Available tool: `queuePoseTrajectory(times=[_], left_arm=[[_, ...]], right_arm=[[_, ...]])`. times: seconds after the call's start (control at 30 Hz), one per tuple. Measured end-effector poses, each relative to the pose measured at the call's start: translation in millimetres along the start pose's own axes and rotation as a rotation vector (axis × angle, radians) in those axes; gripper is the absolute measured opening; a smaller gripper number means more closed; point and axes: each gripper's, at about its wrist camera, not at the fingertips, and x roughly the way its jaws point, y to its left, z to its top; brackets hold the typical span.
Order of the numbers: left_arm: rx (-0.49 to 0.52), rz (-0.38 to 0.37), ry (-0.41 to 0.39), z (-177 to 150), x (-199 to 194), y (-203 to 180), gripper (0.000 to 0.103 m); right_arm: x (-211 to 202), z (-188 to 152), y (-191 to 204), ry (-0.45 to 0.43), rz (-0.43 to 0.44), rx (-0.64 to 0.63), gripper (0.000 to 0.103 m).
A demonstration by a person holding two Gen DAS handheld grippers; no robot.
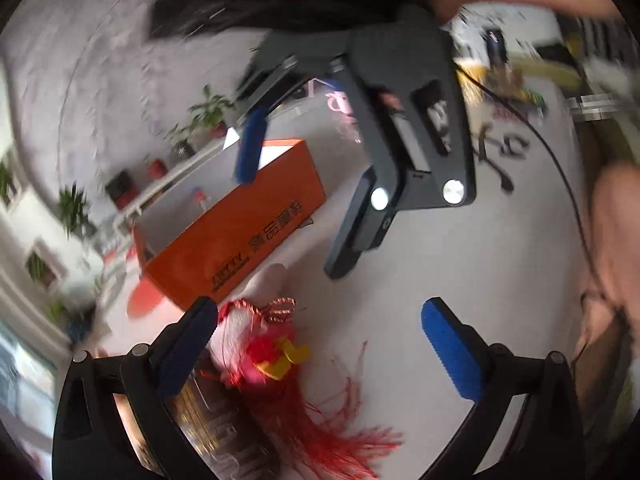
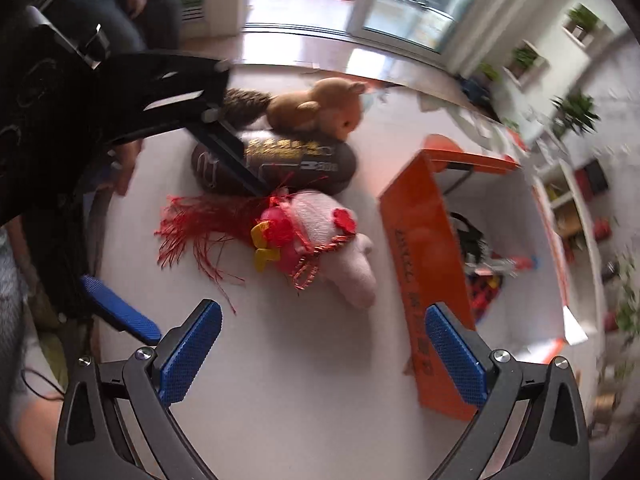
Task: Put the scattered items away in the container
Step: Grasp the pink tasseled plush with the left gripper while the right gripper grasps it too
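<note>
An orange box (image 2: 424, 248) (image 1: 236, 224) stands open on the white table, with several small items inside. A pink plush toy with red tassels (image 2: 320, 232) (image 1: 264, 344) lies left of it. Behind it lie a brown cushion (image 2: 280, 160) and a brown plush squirrel (image 2: 316, 108). My right gripper (image 2: 324, 344) is open and empty, in front of the pink toy. My left gripper (image 1: 320, 352) is open, just above the pink toy, its left finger beside the toy's head. In the right wrist view one left finger lies over the cushion and one shows at the lower left.
The table's far edge (image 2: 360, 68) runs behind the squirrel. Shelves with potted plants (image 2: 576, 112) line the wall at right. A person sits at the back left (image 2: 132, 12). In the left wrist view the right gripper (image 1: 400, 140) hangs over the box.
</note>
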Motion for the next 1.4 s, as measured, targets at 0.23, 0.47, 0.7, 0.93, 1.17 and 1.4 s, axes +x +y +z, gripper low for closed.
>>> queuePoseTrajectory(times=[0.23, 0.47, 0.7, 0.93, 1.17, 1.4], left_arm=[[0.003, -0.028, 0.077, -5.6, 32.3, 29.2, 0.103], [-0.052, -0.060, 0.192, -10.9, 57.5, 56.8, 0.103], [-0.138, -0.175, 0.248, -17.8, 68.9, 69.4, 0.103], [-0.170, -0.230, 0.277, -25.9, 68.5, 70.2, 0.096], [-0.180, -0.249, 0.291, -30.6, 67.2, 73.2, 0.083], [-0.175, -0.266, 0.297, -34.5, 65.2, 69.8, 0.078]], right_arm=[[38.2, -5.8, -8.5, -0.017, 0.100, -0.124, 0.103], [64.0, -4.2, -25.1, -0.055, 0.131, -0.176, 0.101], [73.5, -0.7, -31.3, -0.128, 0.125, -0.235, 0.100], [75.9, 4.5, -26.8, -0.159, 0.127, -0.284, 0.099], [82.1, 5.0, -20.5, -0.180, 0.116, -0.344, 0.099], [85.1, 0.1, -16.1, -0.164, 0.108, -0.361, 0.091]])
